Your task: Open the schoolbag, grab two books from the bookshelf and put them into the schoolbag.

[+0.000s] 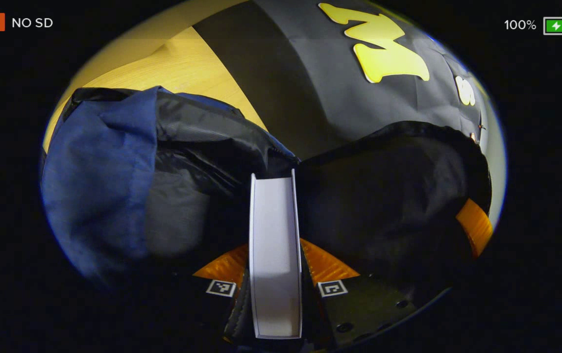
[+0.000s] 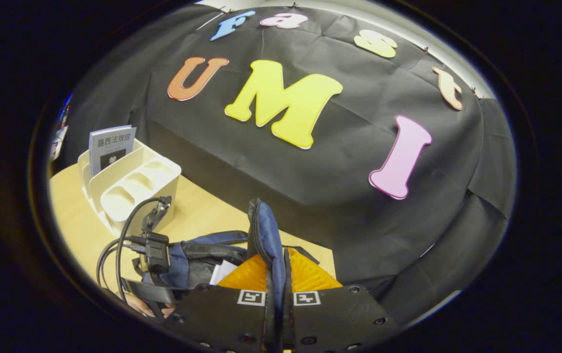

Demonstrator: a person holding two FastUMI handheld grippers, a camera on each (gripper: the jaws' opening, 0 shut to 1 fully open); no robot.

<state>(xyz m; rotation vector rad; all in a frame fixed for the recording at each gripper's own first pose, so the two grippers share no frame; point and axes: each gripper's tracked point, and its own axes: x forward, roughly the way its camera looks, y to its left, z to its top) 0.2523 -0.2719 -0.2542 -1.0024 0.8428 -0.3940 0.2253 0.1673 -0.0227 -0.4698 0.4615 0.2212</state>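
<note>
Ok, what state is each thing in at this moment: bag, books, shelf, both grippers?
Schoolbag: open, its blue edge pinched and held up.
Book: gripped edge-on, at the bag's mouth.
Second book: upright in the bookshelf.
Bookshelf: front slots empty.
Left gripper: shut on the book.
Right gripper: shut on the bag's edge.

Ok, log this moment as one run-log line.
left gripper: shut on book, lowering into schoolbag | right gripper: pinching bag flap | bookshelf: one book left

Book (image 2: 110,147) in bookshelf (image 2: 134,184) — schoolbag (image 2: 202,257) right of it.
</note>
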